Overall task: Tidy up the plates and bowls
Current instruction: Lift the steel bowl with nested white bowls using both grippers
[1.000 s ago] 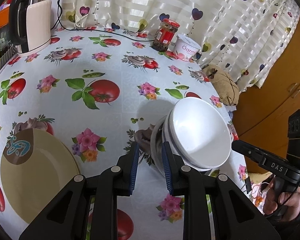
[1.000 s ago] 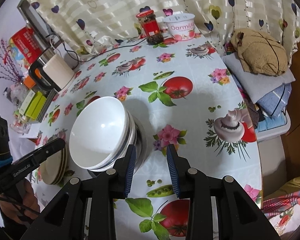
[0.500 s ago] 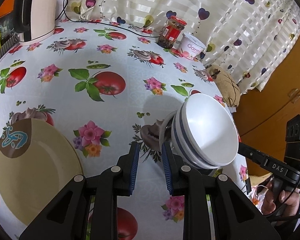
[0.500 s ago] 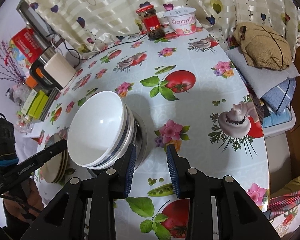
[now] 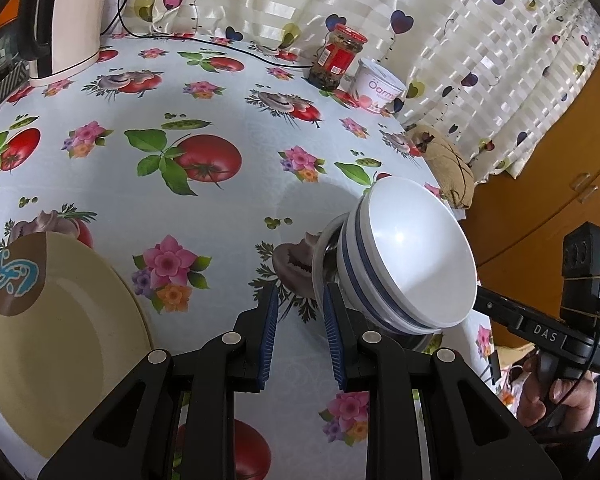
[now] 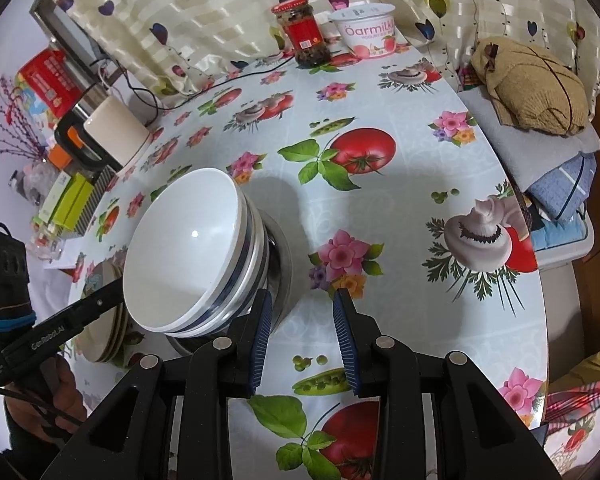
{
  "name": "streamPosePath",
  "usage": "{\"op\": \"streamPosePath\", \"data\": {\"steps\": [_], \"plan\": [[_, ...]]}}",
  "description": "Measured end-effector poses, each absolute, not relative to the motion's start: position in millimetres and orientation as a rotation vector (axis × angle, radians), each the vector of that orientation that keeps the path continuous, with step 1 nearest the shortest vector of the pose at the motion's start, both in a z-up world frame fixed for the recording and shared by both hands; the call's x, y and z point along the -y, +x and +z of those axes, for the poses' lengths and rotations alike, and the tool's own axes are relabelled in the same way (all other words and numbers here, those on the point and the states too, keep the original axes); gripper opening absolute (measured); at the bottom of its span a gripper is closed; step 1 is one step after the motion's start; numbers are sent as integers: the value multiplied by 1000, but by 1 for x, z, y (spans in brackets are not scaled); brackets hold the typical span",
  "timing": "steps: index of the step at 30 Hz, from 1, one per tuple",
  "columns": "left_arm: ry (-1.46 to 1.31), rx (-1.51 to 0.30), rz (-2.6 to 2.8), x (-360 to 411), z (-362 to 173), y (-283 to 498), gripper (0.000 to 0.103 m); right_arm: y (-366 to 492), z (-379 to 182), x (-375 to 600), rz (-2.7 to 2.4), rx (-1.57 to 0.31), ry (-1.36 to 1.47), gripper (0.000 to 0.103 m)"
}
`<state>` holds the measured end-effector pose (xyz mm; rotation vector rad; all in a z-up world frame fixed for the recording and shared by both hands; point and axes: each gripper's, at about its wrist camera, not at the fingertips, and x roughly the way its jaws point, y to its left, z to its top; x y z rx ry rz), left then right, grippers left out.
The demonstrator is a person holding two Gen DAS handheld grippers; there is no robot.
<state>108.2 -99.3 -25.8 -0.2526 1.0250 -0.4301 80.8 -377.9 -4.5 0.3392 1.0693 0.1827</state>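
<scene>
A stack of white bowls with blue stripes sits nested in a steel bowl on the flowered tablecloth. My left gripper is open over bare cloth, its right finger close against the steel rim. My right gripper is open too, its left finger beside the steel bowl under the white bowls. Each tool's tips are hidden behind the stack in the other's view. A cream plate with a brown and blue patch lies left of my left gripper. It shows as a plate stack in the right view.
A kettle stands at the far left. A red-lidded jar and a yogurt tub stand by the curtain. The table edge curves along the right, with folded cloths beyond it. Boxes crowd the left edge.
Both grippers stay beside the bowl stack with the same gaps. Only the left view has drifted slightly; the bowls and plate have not moved on the table.
</scene>
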Motion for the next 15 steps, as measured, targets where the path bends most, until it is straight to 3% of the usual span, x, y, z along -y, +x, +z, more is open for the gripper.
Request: {"op": "streamPosePath", "data": {"steps": [15], "plan": [[-234, -1027, -447, 107, -30, 109, 24, 83, -10, 373, 184, -1068, 300, 31]]}}
